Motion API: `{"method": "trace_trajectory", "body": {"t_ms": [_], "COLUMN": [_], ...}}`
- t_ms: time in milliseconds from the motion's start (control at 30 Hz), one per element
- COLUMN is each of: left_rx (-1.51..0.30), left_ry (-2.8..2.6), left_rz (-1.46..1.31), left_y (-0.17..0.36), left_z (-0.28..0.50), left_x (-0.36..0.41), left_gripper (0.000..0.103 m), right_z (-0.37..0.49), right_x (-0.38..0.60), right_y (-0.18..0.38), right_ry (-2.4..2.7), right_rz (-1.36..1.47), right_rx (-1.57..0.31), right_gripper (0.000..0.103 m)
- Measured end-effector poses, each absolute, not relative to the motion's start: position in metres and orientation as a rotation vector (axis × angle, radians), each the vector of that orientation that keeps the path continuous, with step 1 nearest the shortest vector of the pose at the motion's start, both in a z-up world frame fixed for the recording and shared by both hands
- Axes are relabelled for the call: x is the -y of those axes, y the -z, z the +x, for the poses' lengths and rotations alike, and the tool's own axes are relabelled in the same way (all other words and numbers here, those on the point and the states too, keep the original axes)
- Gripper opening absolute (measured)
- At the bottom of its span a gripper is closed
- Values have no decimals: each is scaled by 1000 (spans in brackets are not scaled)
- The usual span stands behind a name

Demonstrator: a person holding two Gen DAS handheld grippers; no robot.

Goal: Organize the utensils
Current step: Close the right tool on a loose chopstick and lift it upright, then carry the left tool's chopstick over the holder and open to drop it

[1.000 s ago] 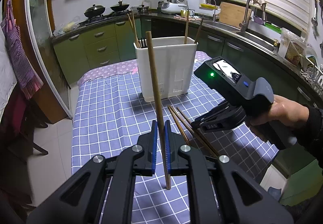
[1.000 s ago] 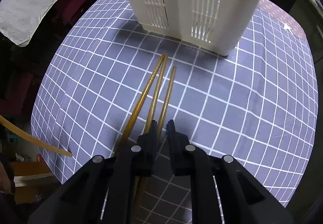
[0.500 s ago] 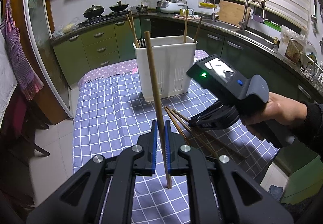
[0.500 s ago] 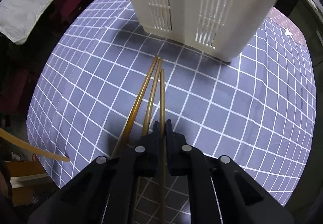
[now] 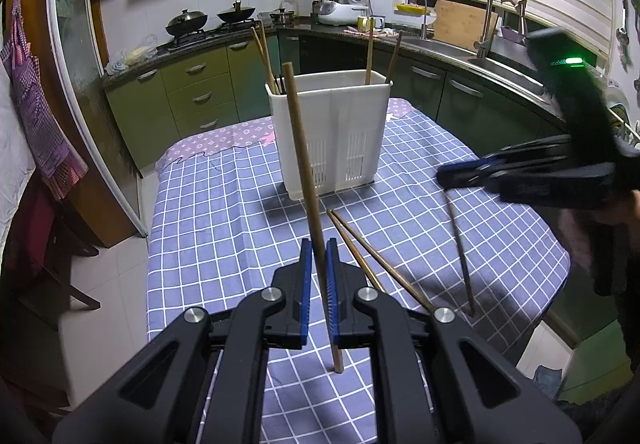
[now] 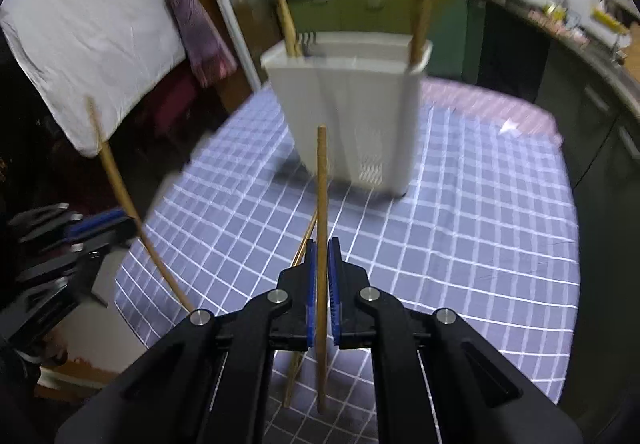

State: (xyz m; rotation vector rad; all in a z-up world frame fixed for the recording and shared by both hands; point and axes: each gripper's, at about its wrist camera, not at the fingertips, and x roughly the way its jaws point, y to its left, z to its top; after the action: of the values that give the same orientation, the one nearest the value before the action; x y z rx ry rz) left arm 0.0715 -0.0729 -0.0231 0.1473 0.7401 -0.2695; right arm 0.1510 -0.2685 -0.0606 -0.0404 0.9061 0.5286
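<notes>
My left gripper [image 5: 319, 258] is shut on a wooden chopstick [image 5: 305, 172] that stands nearly upright, over the near part of the checked tablecloth [image 5: 224, 212]. My right gripper [image 6: 322, 258] is shut on another chopstick [image 6: 321, 180], lifted off the table; in the left wrist view that right gripper [image 5: 452, 178] hangs at the right with its chopstick [image 5: 460, 248] slanting down. Two chopsticks [image 5: 360, 252] still lie on the cloth. The white utensil holder [image 5: 332, 124] stands beyond them, with several chopsticks [image 5: 262, 52] in it.
The table's right edge [image 5: 560, 256] drops to the floor. Green cabinets [image 5: 192, 92] and a counter with a sink [image 5: 452, 48] lie behind. A white cloth [image 6: 92, 32] and the left gripper [image 6: 96, 228] with its chopstick [image 6: 120, 188] show at the right wrist view's left.
The right gripper closed on one chopstick from the group on the cloth and lifted it up and to the right. The left gripper and its chopstick stayed still.
</notes>
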Motion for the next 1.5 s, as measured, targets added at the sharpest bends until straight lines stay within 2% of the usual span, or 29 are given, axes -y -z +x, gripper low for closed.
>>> {"method": "trace_trajectory", "body": {"t_ms": [200,367,1200,1500], "left_rx": [-738,-737,-742,-718], "left_ry": [268,267,275,302], "left_rz": [152,158,144,121], "left_y": [23,22,17,-16], "left_z": [70,68,72,87], "left_x": [72,73,72,69], "left_gripper": [7,7,7,7], "right_z": [118,107,101,102], "right_x": [295,312,312,314], "right_y": [38,37,40,40], "right_ry": [-458,-437,-444,-442], "right_rz": [-12,17,27,31], "right_rx": [-744,-687,-700,-700], "right_gripper": [6,7,7,7]}}
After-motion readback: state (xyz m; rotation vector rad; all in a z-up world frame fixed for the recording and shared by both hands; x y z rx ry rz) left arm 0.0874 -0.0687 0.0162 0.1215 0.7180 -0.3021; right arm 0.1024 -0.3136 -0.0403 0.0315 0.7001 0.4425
